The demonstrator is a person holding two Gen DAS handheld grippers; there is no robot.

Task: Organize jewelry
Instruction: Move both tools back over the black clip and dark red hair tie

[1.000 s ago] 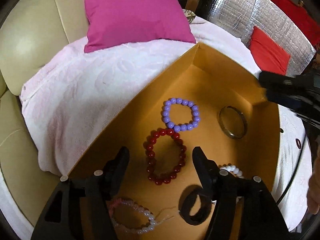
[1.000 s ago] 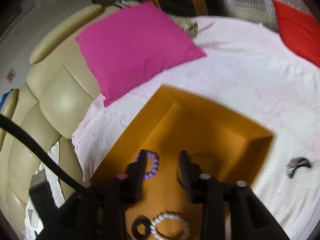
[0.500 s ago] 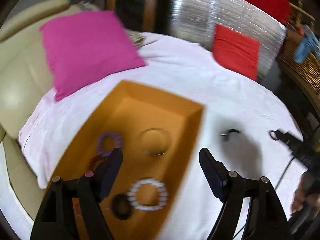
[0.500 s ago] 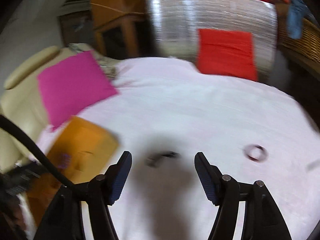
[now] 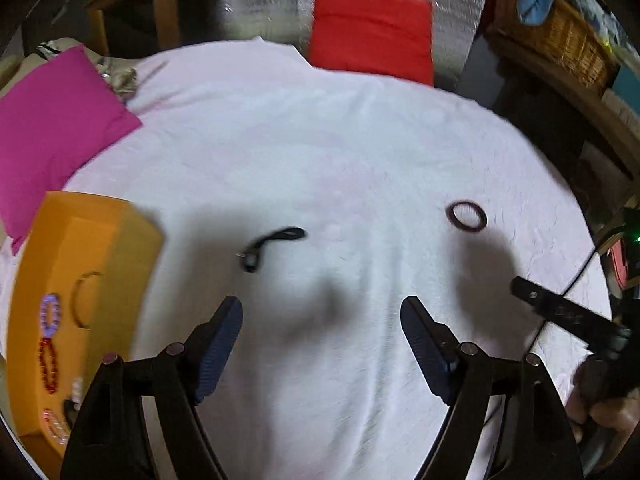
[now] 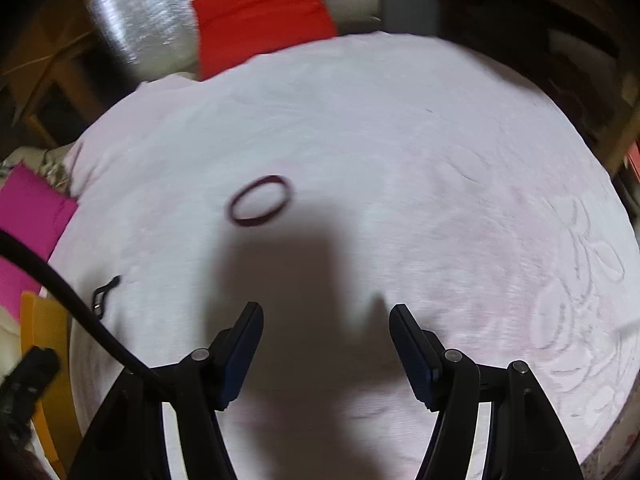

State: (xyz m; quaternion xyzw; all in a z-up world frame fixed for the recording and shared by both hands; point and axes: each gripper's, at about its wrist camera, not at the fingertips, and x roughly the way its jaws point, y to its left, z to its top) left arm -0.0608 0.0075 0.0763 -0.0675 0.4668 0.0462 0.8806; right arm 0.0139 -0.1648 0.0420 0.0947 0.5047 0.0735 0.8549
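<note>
both grippers have swung off the box (image 5: 86, 248): left gripper (image 5: 322, 320) and right gripper (image 6: 326, 320) jaws spread, empty. pending items: black clasp (image 5: 272, 246) ahead-left of left jaws, dark ring (image 6: 259, 201) ahead of right jaws.

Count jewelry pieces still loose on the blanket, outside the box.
2: a dark ring-shaped bangle right of centre, and a black band lying nearer the orange box. Nothing else shows on the pink blanket, though folds could hide something.

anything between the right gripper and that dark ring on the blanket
Nothing visible. The right gripper is open above the pink blanket, and only bare, shadowed blanket lies between it and the dark bangle, ahead to its left.
</note>
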